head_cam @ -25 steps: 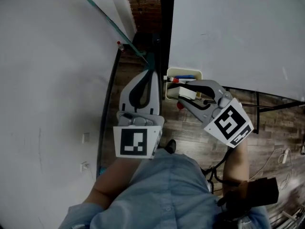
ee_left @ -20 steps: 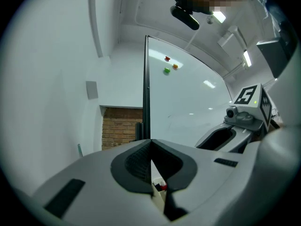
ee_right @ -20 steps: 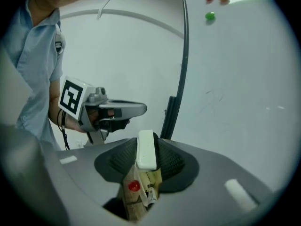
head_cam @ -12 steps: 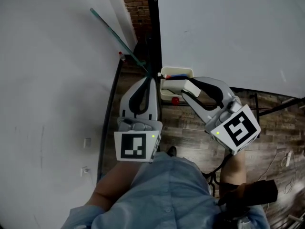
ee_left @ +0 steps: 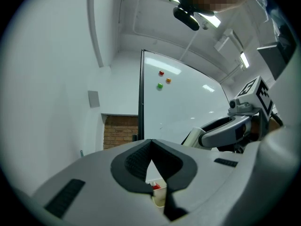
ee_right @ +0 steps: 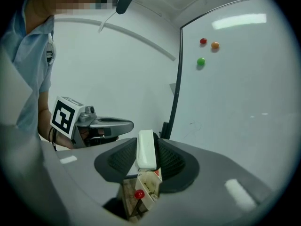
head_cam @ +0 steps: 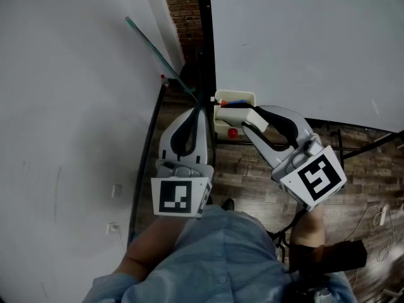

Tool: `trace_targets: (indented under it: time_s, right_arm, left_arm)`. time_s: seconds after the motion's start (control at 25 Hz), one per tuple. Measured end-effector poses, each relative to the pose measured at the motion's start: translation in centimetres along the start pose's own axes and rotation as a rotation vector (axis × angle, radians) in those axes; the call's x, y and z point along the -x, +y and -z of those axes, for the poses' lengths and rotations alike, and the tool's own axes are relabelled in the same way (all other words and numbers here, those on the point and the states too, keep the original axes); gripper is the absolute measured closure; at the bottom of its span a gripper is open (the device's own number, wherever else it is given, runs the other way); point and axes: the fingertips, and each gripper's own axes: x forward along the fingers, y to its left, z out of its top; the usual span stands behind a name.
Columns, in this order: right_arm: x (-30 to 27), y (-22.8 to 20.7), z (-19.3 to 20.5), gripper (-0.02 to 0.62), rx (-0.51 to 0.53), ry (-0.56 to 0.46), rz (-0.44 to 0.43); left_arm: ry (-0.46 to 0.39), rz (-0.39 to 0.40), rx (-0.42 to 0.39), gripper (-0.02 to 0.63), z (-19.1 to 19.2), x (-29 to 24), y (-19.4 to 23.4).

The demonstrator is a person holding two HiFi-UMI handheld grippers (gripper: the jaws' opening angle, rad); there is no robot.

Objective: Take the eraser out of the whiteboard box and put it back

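Note:
The white eraser [ee_right: 146, 149] stands on edge between the pads of my right gripper [ee_right: 146, 160], which is shut on it. Just beneath it is the cream whiteboard box [ee_right: 149, 188], with a red ball [ee_right: 139, 194] at its near side. The head view shows the eraser [head_cam: 232, 113] held over the box [head_cam: 235, 98] at the whiteboard's lower edge. To the left of the box, my left gripper [head_cam: 200, 108] points at the board's frame, its jaws shut on nothing. The left gripper view shows its tips [ee_left: 150, 143] meeting, with the box [ee_left: 160, 195] below.
A large whiteboard [head_cam: 303, 43] fills the right side and carries red, orange and green magnets [ee_right: 201, 61]. Its black frame post [head_cam: 203, 36] runs beside a strip of brick wall [head_cam: 183, 5]. A white wall [head_cam: 69, 93] lies to the left and a wooden floor [head_cam: 246, 169] below.
My right gripper has lifted with the eraser and tilted, and the eraser now sits higher over the box. The left gripper has shifted a little forward, still shut.

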Motion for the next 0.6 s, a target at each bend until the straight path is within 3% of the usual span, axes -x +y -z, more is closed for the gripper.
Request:
trace_targets:
  time_s: [0.36,0.6]
  right_arm:
    - [0.7,0.6,-0.4,0.46,0.005,-0.014,0.001]
    - [0.9,0.7,-0.6,0.46,0.009,-0.017,0.0]
  left_arm:
    - [0.0,0.026,-0.046,0.603,-0.5,0.8,-1.1]
    - [-0.02,0.012,-0.022,0.603,-1.1,1.0,-0.9]
